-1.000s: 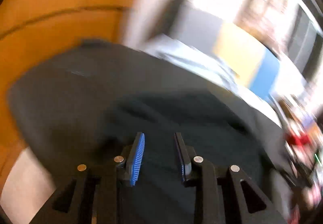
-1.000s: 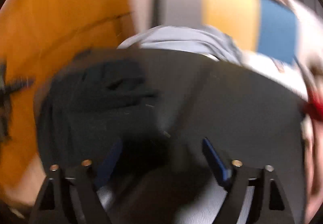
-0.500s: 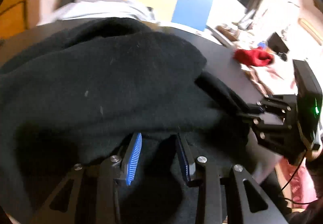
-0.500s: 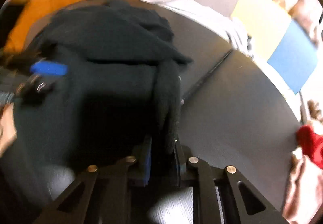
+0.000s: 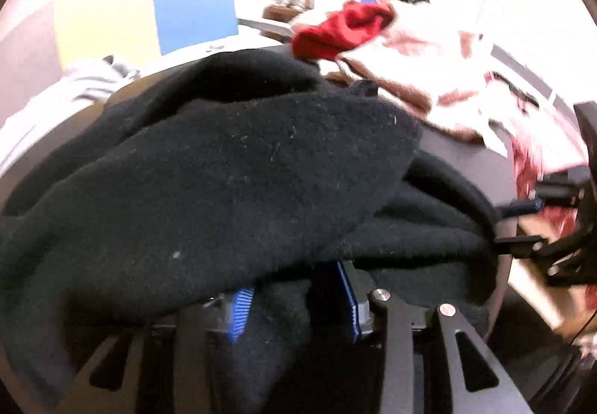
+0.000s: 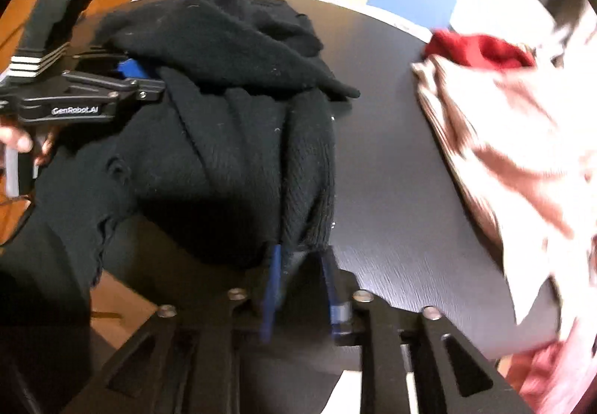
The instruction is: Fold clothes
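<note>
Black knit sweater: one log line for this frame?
step: fold | left hand-held gripper: shut on black knit sweater | right hand-held gripper: shut on its edge | round dark table: sweater bunched

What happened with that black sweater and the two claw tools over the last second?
A second ago both grippers hovered open over the black sweater. Since then the right gripper closed on a bunched fold of it, and the left gripper took hold of another part; the sweater is now gathered up between them. The dark table, the red cloth and the pale garment appear to lie where they were.
</note>
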### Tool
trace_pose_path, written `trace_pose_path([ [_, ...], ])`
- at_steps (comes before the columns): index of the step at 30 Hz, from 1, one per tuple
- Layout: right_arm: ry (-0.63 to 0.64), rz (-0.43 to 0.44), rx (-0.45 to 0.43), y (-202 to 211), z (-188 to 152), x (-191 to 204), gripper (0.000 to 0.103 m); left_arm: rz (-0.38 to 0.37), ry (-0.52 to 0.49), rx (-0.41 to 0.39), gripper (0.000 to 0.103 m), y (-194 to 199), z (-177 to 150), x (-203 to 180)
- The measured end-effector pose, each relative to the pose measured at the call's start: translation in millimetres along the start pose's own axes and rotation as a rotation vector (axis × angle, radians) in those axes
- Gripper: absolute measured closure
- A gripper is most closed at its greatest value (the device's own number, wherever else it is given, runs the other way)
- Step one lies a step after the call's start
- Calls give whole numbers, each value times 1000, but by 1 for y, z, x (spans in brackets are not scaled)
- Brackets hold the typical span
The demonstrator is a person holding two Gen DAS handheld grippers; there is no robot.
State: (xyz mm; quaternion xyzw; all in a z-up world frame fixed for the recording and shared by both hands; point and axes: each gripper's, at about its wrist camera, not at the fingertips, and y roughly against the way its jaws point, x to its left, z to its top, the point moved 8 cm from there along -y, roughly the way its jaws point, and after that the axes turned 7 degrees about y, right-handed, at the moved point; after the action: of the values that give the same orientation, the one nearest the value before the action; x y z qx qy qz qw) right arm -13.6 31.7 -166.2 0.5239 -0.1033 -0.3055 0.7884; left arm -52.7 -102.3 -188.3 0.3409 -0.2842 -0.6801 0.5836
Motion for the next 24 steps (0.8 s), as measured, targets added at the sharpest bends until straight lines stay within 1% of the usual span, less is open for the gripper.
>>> trace_pose_path([
  [1,-29,19,-5,2,-3,-4,59,21,-26,7,62,4,-4,4],
  [2,-59,42,-20,3,-2,-8,45,40,-32,12,61,10,-11,12],
  [3,-88,64,-34,4,-2,-12,37,58,-24,20,60,18,-19,23],
  [4,-118,87,-49,5,-2,-17,36,70,-5,21,61,28,-27,36],
  [6,-178,132,-79,7,-1,-25,36,85,55,11,62,52,-45,64],
  [7,-207,154,-94,8,-1,-29,36,104,94,16,62,62,-54,79],
  [9,-239,167,-162,17,9,-37,36,163,187,42,61,77,-75,112],
  [10,-244,168,-199,21,18,-40,35,215,242,42,60,87,-84,131],
  [11,-243,174,-231,23,28,-42,33,251,301,32,65,96,-89,146],
  [12,-235,188,-252,22,39,-41,30,229,382,21,66,104,-90,154],
  [13,-224,207,-264,19,48,-38,29,158,470,-8,66,111,-87,155],
  [15,-202,245,-288,15,65,-32,26,-38,574,-91,64,124,-72,140],
  [16,-185,258,-294,12,71,-28,26,-121,596,-118,63,126,-63,129],
  [18,-136,271,-289,5,78,-16,22,-263,603,-138,62,121,-44,99],
  [19,-111,278,-286,1,82,-10,22,-327,614,-122,61,112,-37,84],
  [21,-76,281,-276,-3,81,4,20,-428,639,-58,61,91,-29,55],
  [22,-65,277,-273,1,75,14,20,-465,649,-31,60,82,-25,44],
  [24,-69,273,-271,-4,68,20,19,-498,665,34,60,64,-21,24],
])
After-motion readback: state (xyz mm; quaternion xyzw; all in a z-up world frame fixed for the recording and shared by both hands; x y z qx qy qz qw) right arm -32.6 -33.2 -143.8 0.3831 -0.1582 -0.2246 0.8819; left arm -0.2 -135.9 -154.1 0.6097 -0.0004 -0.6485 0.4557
